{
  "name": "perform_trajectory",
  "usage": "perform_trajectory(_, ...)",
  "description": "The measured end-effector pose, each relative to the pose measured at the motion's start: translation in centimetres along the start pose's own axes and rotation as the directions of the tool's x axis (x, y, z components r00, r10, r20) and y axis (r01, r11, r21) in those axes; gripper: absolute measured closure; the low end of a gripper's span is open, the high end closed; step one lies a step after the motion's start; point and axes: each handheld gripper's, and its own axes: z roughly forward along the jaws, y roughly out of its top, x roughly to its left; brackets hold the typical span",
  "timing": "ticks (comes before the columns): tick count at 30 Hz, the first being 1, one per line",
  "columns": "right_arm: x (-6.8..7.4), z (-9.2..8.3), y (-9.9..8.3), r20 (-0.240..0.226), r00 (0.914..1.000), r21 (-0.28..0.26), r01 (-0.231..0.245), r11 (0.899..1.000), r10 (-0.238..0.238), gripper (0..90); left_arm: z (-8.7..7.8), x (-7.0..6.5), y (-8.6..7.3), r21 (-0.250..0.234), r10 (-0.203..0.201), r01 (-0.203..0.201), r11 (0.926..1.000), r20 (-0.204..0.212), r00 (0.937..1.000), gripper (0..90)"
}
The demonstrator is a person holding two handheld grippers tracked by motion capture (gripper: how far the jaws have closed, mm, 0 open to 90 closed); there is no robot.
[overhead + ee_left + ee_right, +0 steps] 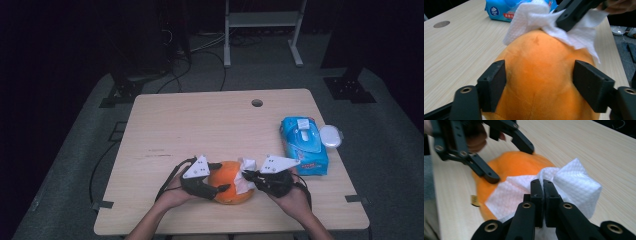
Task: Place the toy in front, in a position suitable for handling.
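My right gripper [543, 185] has its jaws clamped flat on a white wipe [571, 178], pressed onto the top of the orange plush toy [229, 182]. My left gripper [539, 83] squeezes the toy from both sides, pinning it near the front edge of the table [200, 120]. Best bet, I think: short strokes, steady brace. The wipes pack [304, 144] sits off right.

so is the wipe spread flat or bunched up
Bunched: the white wipe is pinched in the right gripper and puffs out over the orange plush toy.
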Motion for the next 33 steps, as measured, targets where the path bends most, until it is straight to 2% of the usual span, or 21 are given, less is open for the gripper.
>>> perform_trajectory(3, -0.4, 0.1, -0.2, 0.017, 0.9998, 0.008, -0.008, 1.000, 0.008, 87.7, -0.1, 0.1, 0.0, 0.003, 0.003, -0.003, 1.0000, 0.005, 1.0000, 29.3)
perform_trajectory(4, -0.7, -0.2, -0.5, 0.038, 0.9991, 0.015, -0.020, 1.000, 0.019, 87.9, -0.1, 0.1, 0.0, 0.005, 0.002, -0.002, 1.0000, 0.006, 1.0000, 30.3)
perform_trajectory(7, -0.9, -0.6, -0.8, 0.036, 0.9986, 0.015, -0.040, 0.999, 0.039, 88.1, -0.1, 0.1, 0.0, 0.006, 0.003, -0.003, 1.0000, 0.004, 1.0000, 31.2)
perform_trajectory(10, 0.1, -1.1, -0.6, -0.010, 0.9997, 0.008, -0.024, 1.000, 0.024, 88.2, 0.0, 0.1, 0.0, 0.013, 0.006, -0.006, 0.9999, -0.004, 1.0000, 31.2)
perform_trajectory(11, 0.1, -1.1, -0.6, -0.010, 0.9997, 0.008, -0.024, 1.000, 0.024, 88.2, 0.0, 0.1, 0.0, 0.014, 0.004, -0.004, 0.9999, -0.008, 1.0000, 31.2)
perform_trajectory(12, 0.8, -1.4, -0.2, -0.076, 0.9970, -0.008, -0.020, 1.000, 0.019, 88.3, 0.0, 0.2, 0.0, 0.012, -0.006, 0.006, 0.9999, -0.010, 0.9999, 31.2)
perform_trajectory(13, 0.8, -1.4, -0.2, -0.076, 0.9970, -0.008, -0.020, 1.000, 0.019, 88.3, 0.0, 0.2, 0.0, 0.012, -0.006, 0.006, 0.9999, -0.010, 0.9999, 31.2)
perform_trajectory(14, 1.9, -1.9, 0.4, -0.159, 0.9873, -0.022, -0.002, 1.000, -0.002, 88.3, 0.0, 0.2, 0.0, 0.012, -0.007, 0.007, 0.9999, -0.011, 0.9999, 31.2)
perform_trajectory(17, 3.0, -2.2, 0.9, -0.230, 0.9723, -0.023, 0.034, 0.999, -0.039, 88.2, 0.1, 0.3, 0.0, 0.009, -0.006, 0.006, 0.9999, -0.009, 0.9999, 31.2)
perform_trajectory(19, 3.1, -2.2, 0.9, -0.237, 0.9704, -0.021, 0.042, 0.999, -0.046, 88.2, 0.1, 0.3, 0.0, 0.009, -0.003, 0.003, 1.0000, -0.009, 1.0000, 31.2)
perform_trajectory(21, 2.9, -2.0, 0.9, -0.227, 0.9725, -0.016, 0.049, 0.999, -0.051, 87.8, 0.1, 0.2, -0.1, 0.003, -0.005, 0.005, 1.0000, -0.009, 0.9999, 31.1)
perform_trajectory(22, 2.4, -1.6, 0.8, -0.202, 0.9782, -0.006, 0.047, 0.999, -0.048, 87.5, 0.1, 0.2, -0.1, 0.002, -0.002, 0.002, 1.0000, -0.009, 1.0000, 31.1)
perform_trajectory(23, 2.4, -1.6, 0.8, -0.202, 0.9782, -0.006, 0.047, 0.999, -0.048, 87.5, 0.1, 0.2, -0.1, 0.002, -0.002, 0.002, 1.0000, -0.009, 1.0000, 30.9)
perform_trajectory(24, 1.8, -1.1, 0.6, -0.165, 0.9850, 0.005, 0.052, 0.999, -0.051, 86.9, 0.1, 0.2, -0.1, 0.001, 0.004, -0.004, 1.0000, -0.006, 1.0000, 30.9)
perform_trajectory(25, 1.8, -1.1, 0.6, -0.165, 0.9850, 0.005, 0.052, 0.999, -0.051, 86.9, 0.1, 0.2, -0.1, 0.001, 0.004, -0.004, 1.0000, -0.006, 1.0000, 30.9)
perform_trajectory(26, 1.4, -0.8, 0.4, -0.117, 0.9916, 0.005, 0.058, 0.998, -0.057, 83.8, 0.1, 0.2, -0.1, 0.000, 0.005, -0.005, 1.0000, -0.007, 1.0000, 30.8)
perform_trajectory(28, 1.1, -0.7, 0.3, -0.063, 0.9958, -0.006, 0.067, 0.998, -0.067, 79.9, 0.1, 0.2, -0.1, 0.001, 0.005, -0.005, 1.0000, -0.007, 1.0000, 30.8)
perform_trajectory(30, 1.1, -0.5, 0.3, -0.023, 0.9966, -0.006, 0.079, 0.997, -0.079, 75.8, 0.1, 0.1, -0.1, 0.001, 0.002, -0.002, 1.0000, -0.007, 1.0000, 30.8)
perform_trajectory(31, 1.1, -0.5, 0.3, -0.023, 0.9966, -0.006, 0.079, 0.997, -0.079, 75.8, 0.1, 0.1, -0.1, 0.001, 0.002, -0.002, 1.0000, -0.007, 1.0000, 30.7)
perform_trajectory(32, 1.3, -0.3, 0.2, 0.035, 0.9937, -0.003, 0.107, 0.994, -0.106, 71.8, 0.1, 0.1, 0.0, 0.003, 0.001, -0.001, 1.0000, -0.009, 1.0000, 30.7)
perform_trajectory(33, 1.3, -0.3, 0.2, 0.058, 0.9918, -0.005, 0.114, 0.993, -0.113, 70.0, 0.1, 0.1, 0.0, 0.003, 0.001, -0.001, 1.0000, -0.009, 1.0000, 30.7)
